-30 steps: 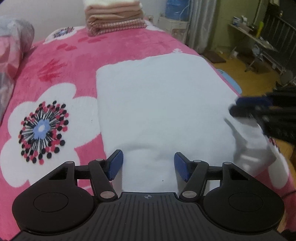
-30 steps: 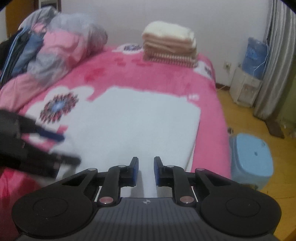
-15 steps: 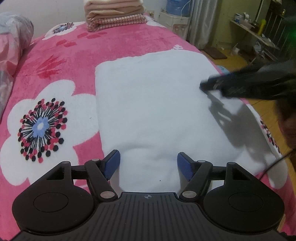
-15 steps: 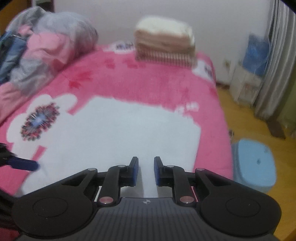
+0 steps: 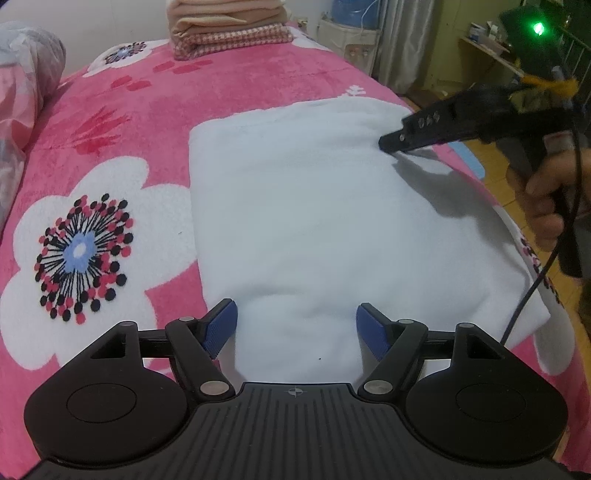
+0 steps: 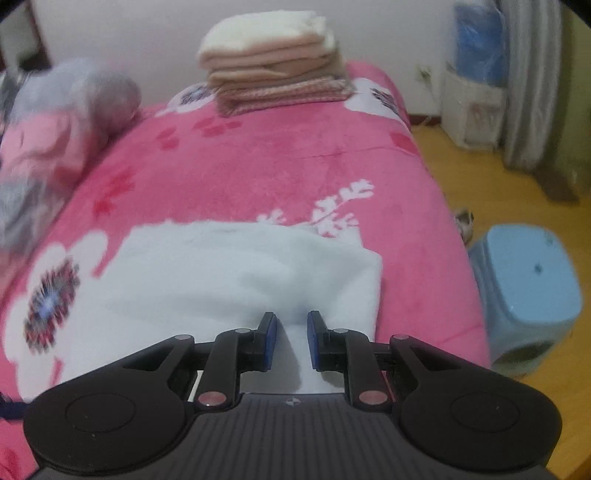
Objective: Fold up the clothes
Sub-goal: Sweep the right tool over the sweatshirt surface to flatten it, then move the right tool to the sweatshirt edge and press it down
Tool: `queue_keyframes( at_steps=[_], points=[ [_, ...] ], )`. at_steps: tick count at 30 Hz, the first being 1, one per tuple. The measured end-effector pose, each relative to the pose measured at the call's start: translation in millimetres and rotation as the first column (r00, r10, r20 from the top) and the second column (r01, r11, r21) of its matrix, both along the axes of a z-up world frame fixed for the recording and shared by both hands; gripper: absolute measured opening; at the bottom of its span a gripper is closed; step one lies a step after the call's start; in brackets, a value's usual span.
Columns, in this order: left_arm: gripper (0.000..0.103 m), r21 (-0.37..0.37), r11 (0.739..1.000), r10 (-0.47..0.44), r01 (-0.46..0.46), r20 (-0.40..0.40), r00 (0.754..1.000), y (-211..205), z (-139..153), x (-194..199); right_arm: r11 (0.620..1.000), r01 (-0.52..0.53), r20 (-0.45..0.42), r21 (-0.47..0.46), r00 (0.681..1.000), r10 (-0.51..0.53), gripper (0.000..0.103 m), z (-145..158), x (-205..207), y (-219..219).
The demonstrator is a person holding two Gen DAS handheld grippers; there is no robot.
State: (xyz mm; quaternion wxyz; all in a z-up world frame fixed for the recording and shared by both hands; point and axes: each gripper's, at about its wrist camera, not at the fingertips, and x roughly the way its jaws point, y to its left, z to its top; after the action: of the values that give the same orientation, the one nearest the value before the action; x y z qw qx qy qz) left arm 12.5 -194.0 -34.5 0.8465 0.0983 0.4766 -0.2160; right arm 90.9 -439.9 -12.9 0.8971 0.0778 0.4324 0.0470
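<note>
- My white cloth [image 5: 314, 221] lies flat on the pink flowered bed [image 5: 229, 81], folded into a broad rectangle, soft and fleecy.
- Its near edge sags slightly; its right side reaches the bed's edge.
- A stack of folded clothes [image 6: 273, 70] sits at the bed's far end.

White cloth [image 5: 314, 221] flat on pink blanket [image 5: 229, 88]. L gripper [image 5: 295, 326] over near edge, jaws opening, cloth between pads but not pinched. R gripper [image 5: 389, 142] tip at far right corner, in hand [image 5: 543, 199]. Folded stack [image 5: 229, 26] at far end.
</note>
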Motion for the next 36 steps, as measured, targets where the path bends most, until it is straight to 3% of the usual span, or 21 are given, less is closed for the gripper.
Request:
queue_keyframes(
  at_steps=[7, 11, 16, 20, 24, 28, 32, 36],
  points=[
    [0.074, 0.012, 1.0, 0.002, -0.002, 0.003, 1.0, -3, -1, 0, 1.0, -0.009, 0.087, 0.014, 0.996, 0.008, 0.02, 17, 5, 4],
    [0.074, 0.011, 1.0, -0.001, 0.001, 0.004, 1.0, -3, 0, -1, 1.0, 0.012, 0.063, 0.028, 0.998, -0.014, 0.02, -3, 20, -2],
    [0.074, 0.012, 1.0, -0.002, 0.002, 0.003, 1.0, -3, 0, -1, 0.999, 0.027, 0.081, 0.035, 0.996, -0.029, 0.021, 10, 20, 3],
    [0.075, 0.012, 1.0, -0.005, 0.005, 0.003, 1.0, -2, -1, 0, 1.0, -0.021, 0.11, 0.016, 0.994, 0.02, 0.021, 15, 20, 17],
    [0.075, 0.009, 1.0, -0.006, 0.006, 0.002, 1.0, -1, 0, 0, 0.999, -0.041, 0.073, -0.033, 0.996, 0.043, 0.02, -5, 30, 27],
    [0.075, 0.011, 1.0, -0.006, 0.006, 0.005, 1.0, -1, -1, -1, 0.995, -0.065, 0.103, -0.077, 0.992, 0.073, 0.021, 10, 29, 45],
    [0.075, 0.013, 1.0, -0.005, 0.005, 0.006, 1.0, -1, -1, -1, 0.984, -0.177, 0.167, -0.03, 0.969, 0.18, 0.021, 22, 24, 64],
    [0.076, 0.013, 1.0, -0.006, 0.006, 0.005, 1.0, -1, -1, -1, 0.974, -0.225, 0.085, -0.001, 0.971, 0.224, 0.021, -2, 31, 77]
  ],
)
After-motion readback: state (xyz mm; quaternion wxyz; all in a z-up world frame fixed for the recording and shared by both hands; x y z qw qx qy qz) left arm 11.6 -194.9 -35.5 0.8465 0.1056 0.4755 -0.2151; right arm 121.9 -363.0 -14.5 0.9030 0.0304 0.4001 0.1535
